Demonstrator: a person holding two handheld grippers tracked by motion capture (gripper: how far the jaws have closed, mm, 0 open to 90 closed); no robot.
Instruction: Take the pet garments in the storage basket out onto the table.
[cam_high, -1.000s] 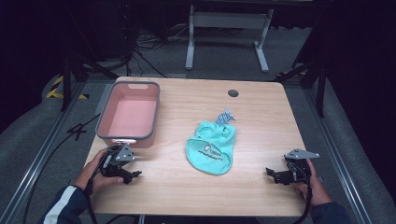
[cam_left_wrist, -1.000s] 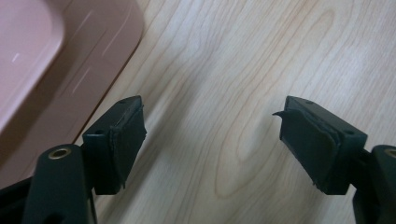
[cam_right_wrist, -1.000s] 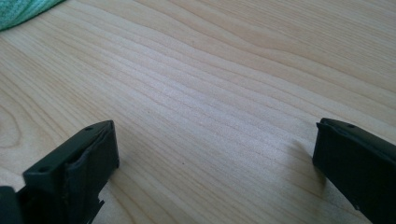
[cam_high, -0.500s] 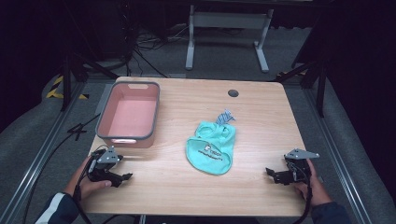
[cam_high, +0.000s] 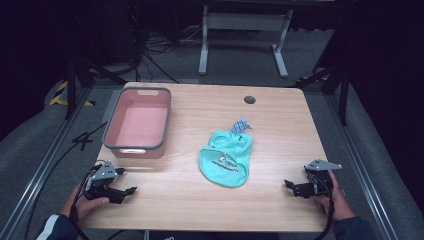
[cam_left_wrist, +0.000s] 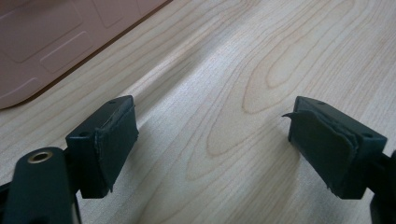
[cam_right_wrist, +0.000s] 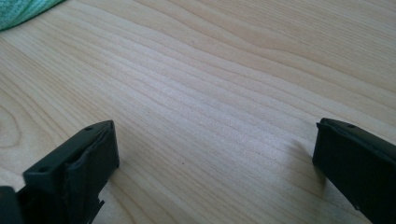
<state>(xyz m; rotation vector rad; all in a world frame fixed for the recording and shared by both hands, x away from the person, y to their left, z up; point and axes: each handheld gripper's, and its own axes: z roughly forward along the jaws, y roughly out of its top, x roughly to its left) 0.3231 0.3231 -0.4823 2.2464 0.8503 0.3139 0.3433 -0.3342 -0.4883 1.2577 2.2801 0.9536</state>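
A teal garment (cam_high: 227, 156) with small print lies flat in the middle of the wooden table (cam_high: 280, 130). A grey-blue striped bit (cam_high: 241, 125) sticks out at its far end. My left gripper (cam_high: 125, 181) rests near the front left corner, in front of the pink bin (cam_high: 131, 150). Its jaws have just been opening and stand wide over bare wood (cam_left_wrist: 212, 126). My right gripper (cam_high: 290, 186) sits near the front right edge, open and with nothing between its jaws (cam_right_wrist: 217, 140). A corner of the garment (cam_right_wrist: 23, 9) shows in the right gripper view.
The pink bin with a grey rim stands at the table's left and holds nothing; its wall (cam_left_wrist: 46, 42) shows in the left gripper view. A dark round cap (cam_high: 249, 99) is set into the far side. Dark floor, cables and a stand frame (cam_high: 240, 30) lie beyond.
My left gripper has slid left and toward the near edge, away from the bin, and sunk a little. The right gripper and the garment have stayed put.
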